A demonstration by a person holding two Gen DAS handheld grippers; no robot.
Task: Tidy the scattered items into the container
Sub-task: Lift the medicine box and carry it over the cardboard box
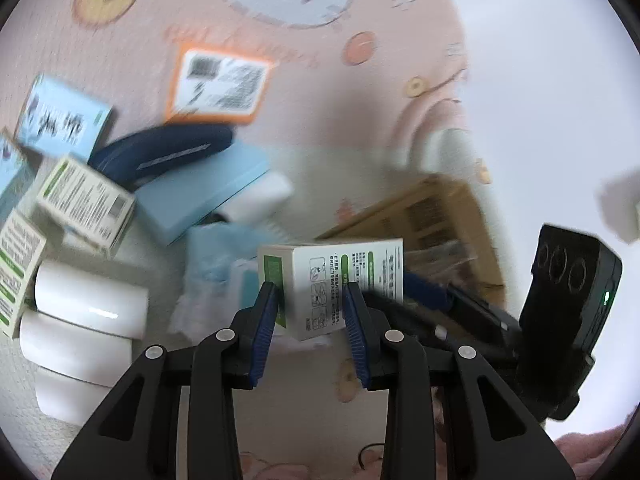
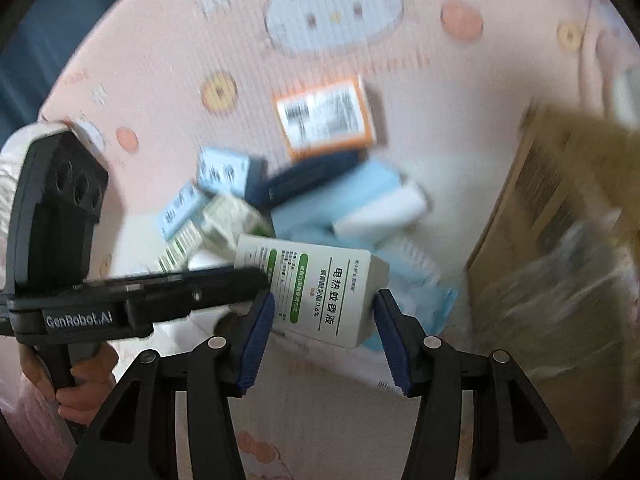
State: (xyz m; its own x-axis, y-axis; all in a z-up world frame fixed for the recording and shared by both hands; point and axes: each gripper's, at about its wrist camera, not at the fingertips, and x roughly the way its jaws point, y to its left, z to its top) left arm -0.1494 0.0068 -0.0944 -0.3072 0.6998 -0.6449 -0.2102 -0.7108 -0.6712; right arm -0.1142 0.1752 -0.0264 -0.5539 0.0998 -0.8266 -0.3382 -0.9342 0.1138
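My left gripper (image 1: 310, 300) is shut on a white and green box (image 1: 332, 284) and holds it above the mat. The same box (image 2: 316, 288) shows in the right wrist view, sitting between the fingers of my right gripper (image 2: 324, 312), whose jaws stand open around it, not clearly touching. The left gripper body (image 2: 132, 300) reaches in from the left there. A brown cardboard box (image 1: 432, 216), the container, lies to the right; it also shows in the right wrist view (image 2: 560, 200). The right gripper body (image 1: 568, 312) shows at the right.
A pile lies on the pink cartoon mat (image 1: 320, 80): an orange-edged box (image 1: 220, 84), light blue boxes (image 1: 64, 116), a dark blue case (image 1: 168, 152), a flat blue box (image 1: 204, 196), green and white boxes (image 1: 84, 200) and white rolls (image 1: 88, 300).
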